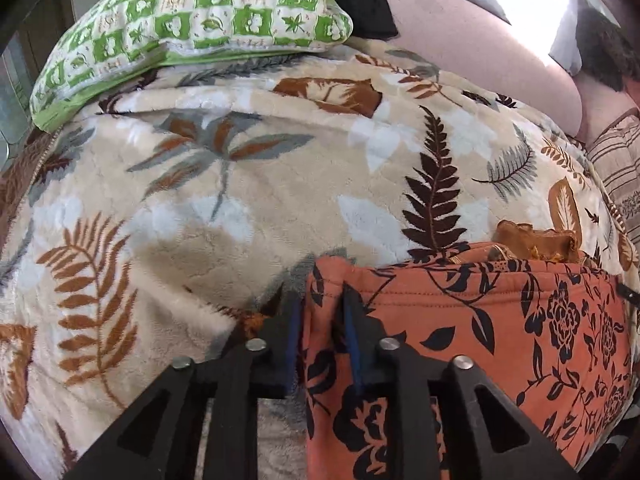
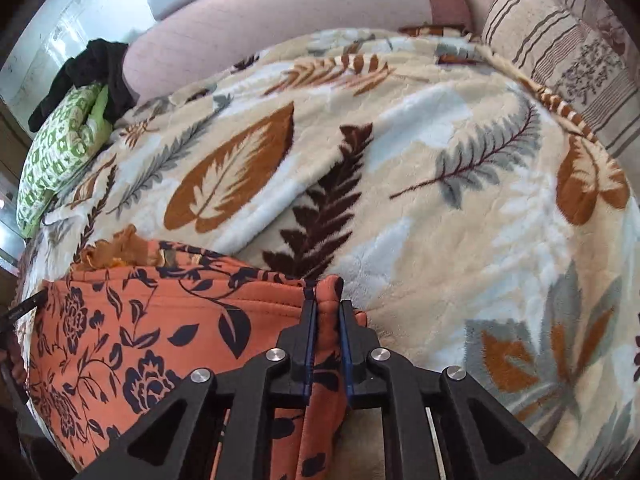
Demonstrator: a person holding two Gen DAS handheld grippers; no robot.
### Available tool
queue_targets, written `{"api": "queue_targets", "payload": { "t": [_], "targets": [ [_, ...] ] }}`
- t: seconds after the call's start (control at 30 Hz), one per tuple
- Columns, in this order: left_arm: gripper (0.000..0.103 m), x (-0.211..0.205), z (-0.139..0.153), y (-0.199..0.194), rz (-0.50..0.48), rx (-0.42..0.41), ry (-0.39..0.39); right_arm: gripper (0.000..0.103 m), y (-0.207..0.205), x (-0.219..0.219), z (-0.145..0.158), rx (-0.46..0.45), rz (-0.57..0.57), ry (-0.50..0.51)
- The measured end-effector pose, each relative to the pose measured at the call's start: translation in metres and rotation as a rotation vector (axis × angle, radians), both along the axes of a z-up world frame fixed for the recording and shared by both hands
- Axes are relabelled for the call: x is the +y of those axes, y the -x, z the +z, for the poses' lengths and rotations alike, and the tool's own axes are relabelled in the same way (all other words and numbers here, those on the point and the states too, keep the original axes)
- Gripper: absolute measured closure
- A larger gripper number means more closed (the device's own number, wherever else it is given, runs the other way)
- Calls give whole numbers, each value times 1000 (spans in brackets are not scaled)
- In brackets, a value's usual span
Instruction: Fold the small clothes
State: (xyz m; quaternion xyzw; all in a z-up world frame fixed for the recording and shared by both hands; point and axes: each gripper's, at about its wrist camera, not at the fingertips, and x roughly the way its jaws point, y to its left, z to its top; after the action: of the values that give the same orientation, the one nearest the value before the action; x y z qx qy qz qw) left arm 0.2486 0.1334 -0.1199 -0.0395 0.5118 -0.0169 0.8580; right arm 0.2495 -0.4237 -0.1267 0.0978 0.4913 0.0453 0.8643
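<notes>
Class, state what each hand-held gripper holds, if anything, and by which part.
Both grip the orange floral garment: left hand-held gripper at its left top corner, right hand-held gripper at its right top corner.

a bed covered by a plush cream blanket (image 1: 280, 184) with brown, rust and grey leaf prints carries everything. on it lie an orange floral garment (image 1: 500, 340) at the near edge, a green-and-white checked pillow (image 1: 192, 28) at the far left, and a striped pillow (image 2: 560, 52) at the right.

We find no legible text, labels, brands or numbers in either view; printed patterns only, no characters readable.
</notes>
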Motion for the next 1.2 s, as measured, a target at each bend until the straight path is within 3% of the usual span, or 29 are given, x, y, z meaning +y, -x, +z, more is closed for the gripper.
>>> {"api": "queue_targets", "payload": {
  "t": [0.17,0.27,0.37,0.43,0.5,0.53,0.57,0.7,0.73,0.8,0.83,0.87,0.93,0.97,1.0,1.13,1.2],
  "targets": [
    [79,-4,30,33,-45,-62,10,89,28,6,36,-52,9,-61],
    [66,-13,42,60,-55,-82,28,89,49,21,46,-32,76,-188],
    [54,-25,47,86,-56,-101,60,88,60,35,25,63,127,-289],
    [43,-35,40,101,-61,-81,85,88,60,26,-3,138,49,-265],
    [43,-46,27,107,-77,-32,76,88,64,-1,-25,165,-64,-422],
    [43,-50,21,110,-80,-10,59,88,70,-11,-25,161,-128,-479],
    [43,-53,15,114,-76,5,43,88,76,-14,-17,150,-166,-462],
    [43,-58,15,126,-51,3,80,88,116,1,19,56,-93,-479],
    [43,-59,15,129,-47,0,90,85,125,6,21,61,-64,-504],
    [43,-63,15,133,-36,3,94,71,144,17,15,78,-19,-563],
    [43,-66,12,134,-34,12,95,44,153,19,8,96,-21,-575],
    [43,-68,9,135,-34,24,94,25,159,21,-3,114,-42,-561],
    [43,-70,2,136,-24,56,84,27,169,8,-27,169,-152,-552],
    [43,-70,1,138,-18,58,77,29,174,2,-30,158,-192,-609],
    [43,-70,2,141,-14,55,76,29,181,-4,-27,140,-231,-653],
    [43,-71,12,146,-8,36,103,27,210,-6,-2,68,-264,-654],
    [43,-74,15,146,-12,26,104,27,222,-3,-11,100,-288,-728]
  ]
}}
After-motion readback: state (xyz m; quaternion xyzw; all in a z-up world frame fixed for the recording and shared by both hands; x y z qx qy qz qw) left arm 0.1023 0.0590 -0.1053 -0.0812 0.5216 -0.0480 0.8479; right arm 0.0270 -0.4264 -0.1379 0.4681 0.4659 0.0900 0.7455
